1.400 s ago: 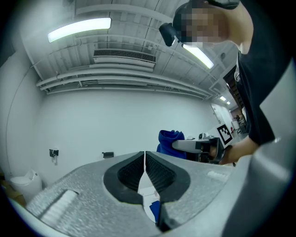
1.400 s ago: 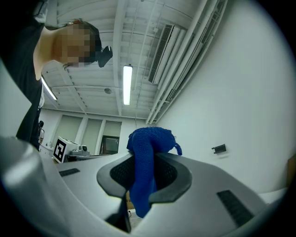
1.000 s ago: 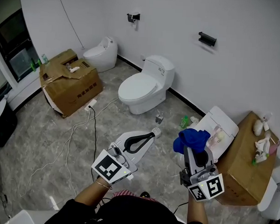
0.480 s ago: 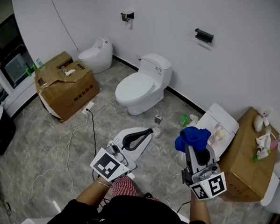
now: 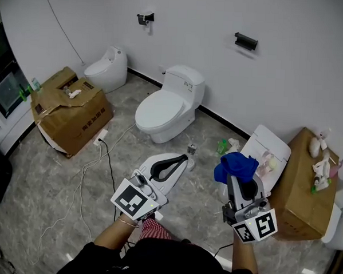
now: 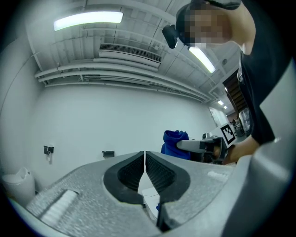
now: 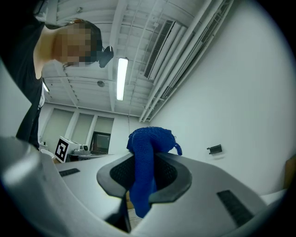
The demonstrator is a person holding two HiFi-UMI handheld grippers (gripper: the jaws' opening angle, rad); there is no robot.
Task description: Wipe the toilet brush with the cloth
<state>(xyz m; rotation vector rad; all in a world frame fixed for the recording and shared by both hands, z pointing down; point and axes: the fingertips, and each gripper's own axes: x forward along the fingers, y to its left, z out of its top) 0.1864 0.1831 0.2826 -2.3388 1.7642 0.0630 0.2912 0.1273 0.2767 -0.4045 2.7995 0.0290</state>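
Two grippers are held out over the grey marble floor point(image 5: 42, 201), both pointing towards the white wall.

1. Left gripper point(image 5: 186, 158): the fingers point(image 6: 127, 173) are closed, pad against pad, with nothing between them. In the head view its tip lies over a small white item point(image 5: 191, 162) on the floor.
2. Right gripper point(image 5: 240, 180): its fingers are clamped on a blue cloth point(image 5: 234, 167). The cloth bunches above the fingertips, and one fold hangs down between the pads.
3. Toilet brush: the views do not show which floor item it is. Whether the small white item is part of it cannot be told.

Surroundings, head view:
- A white toilet point(image 5: 161, 110) stands against the wall, lid down, ahead of the left gripper.
- A second, smaller toilet point(image 5: 106, 72) stands further back to the left.
- An open cardboard box point(image 5: 69, 114) sits left of the first toilet, with white cables point(image 5: 96, 158) running across the floor beside it.
- A green bottle point(image 5: 222, 146) stands near the wall, between the toilet and a white fixture point(image 5: 268, 147).
- Another cardboard box point(image 5: 298, 186) stands right of that fixture, with small items on top.
- A black holder point(image 5: 246, 42) is fixed to the wall.
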